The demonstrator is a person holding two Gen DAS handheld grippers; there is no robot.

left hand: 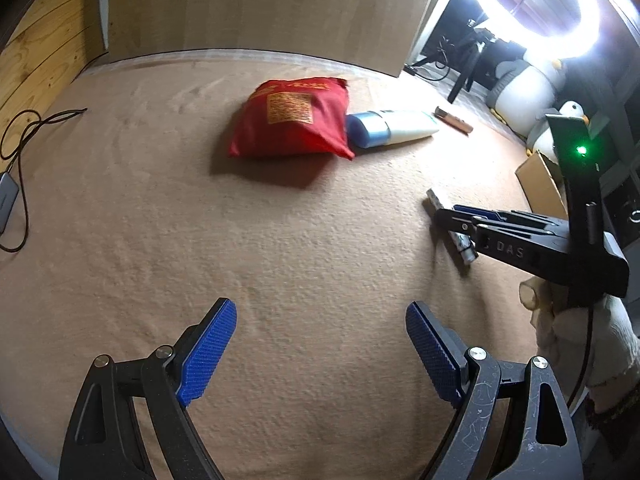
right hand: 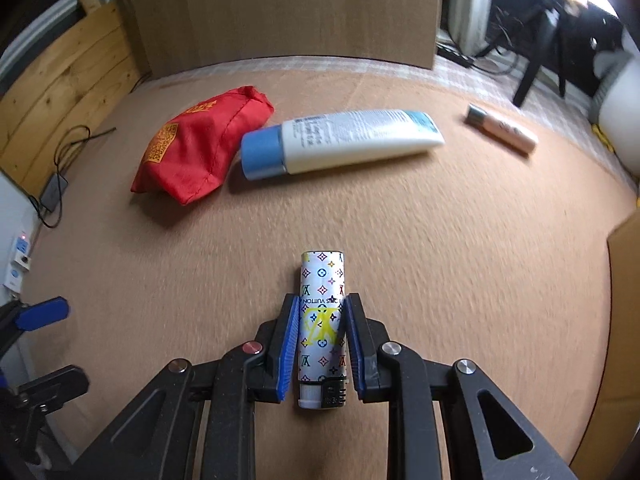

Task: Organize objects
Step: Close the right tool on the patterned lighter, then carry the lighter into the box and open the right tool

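Note:
My right gripper is shut on a white lighter with a coloured pattern, held lengthwise between the blue pads just above the tan blanket. In the left wrist view that gripper shows at the right with the lighter in it. A red cloth pouch lies at the far left, a white tube with a blue cap beside it, and a small pink tube farther right. My left gripper is open over bare blanket, well short of the red pouch and the white tube.
A cardboard panel stands behind the blanket, wooden boards and a cable at the left. A cardboard box sits at the right edge, with plush penguins, a ring light and dark stands beyond.

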